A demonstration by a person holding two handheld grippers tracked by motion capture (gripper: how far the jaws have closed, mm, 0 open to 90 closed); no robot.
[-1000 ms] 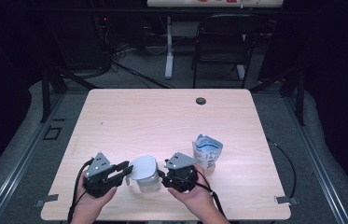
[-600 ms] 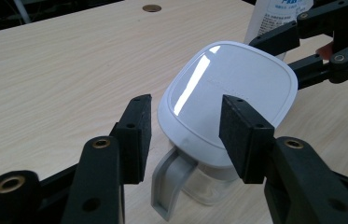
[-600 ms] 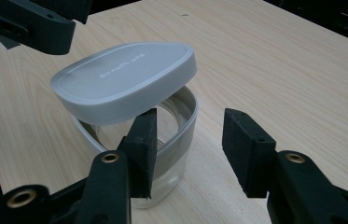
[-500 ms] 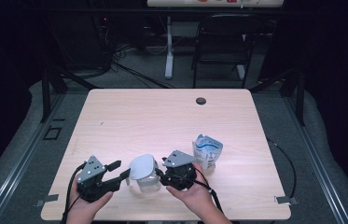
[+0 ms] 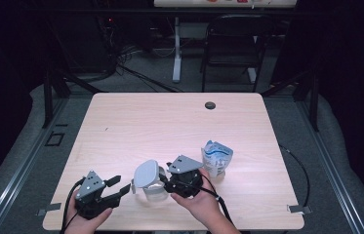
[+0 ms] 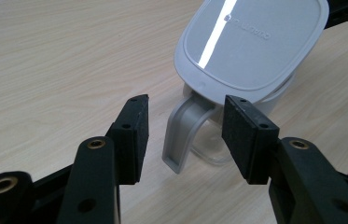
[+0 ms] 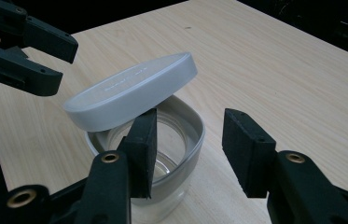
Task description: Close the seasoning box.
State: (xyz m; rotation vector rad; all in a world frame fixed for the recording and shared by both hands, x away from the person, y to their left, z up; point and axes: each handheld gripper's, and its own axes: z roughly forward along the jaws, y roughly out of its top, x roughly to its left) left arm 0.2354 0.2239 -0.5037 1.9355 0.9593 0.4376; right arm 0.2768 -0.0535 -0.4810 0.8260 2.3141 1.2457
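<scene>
A clear container [image 5: 153, 194] with a grey lid [image 5: 146, 174] tilted up stands near the table's front edge. In the left gripper view its lid [image 6: 251, 42] leans toward the camera and its grey handle [image 6: 181, 140] points at my left gripper [image 6: 183, 133], which is open and a short way back from it. The left gripper [image 5: 121, 187] sits left of the container. My right gripper [image 5: 164, 183] is open at the container's right side. In the right gripper view one jaw stands at the container's rim [image 7: 195, 123] under the raised lid [image 7: 132, 91]; the right gripper [image 7: 192, 144] holds nothing.
A crumpled blue and white pouch [image 5: 216, 158] stands just right of the right hand. A dark round grommet [image 5: 210, 105] sits near the table's far edge. A chair [image 5: 233, 53] and cables lie beyond the wooden table [image 5: 170, 126].
My left gripper has drawn back to the left and toward the person, away from the container's handle. The right gripper and the tilted lid have hardly moved.
</scene>
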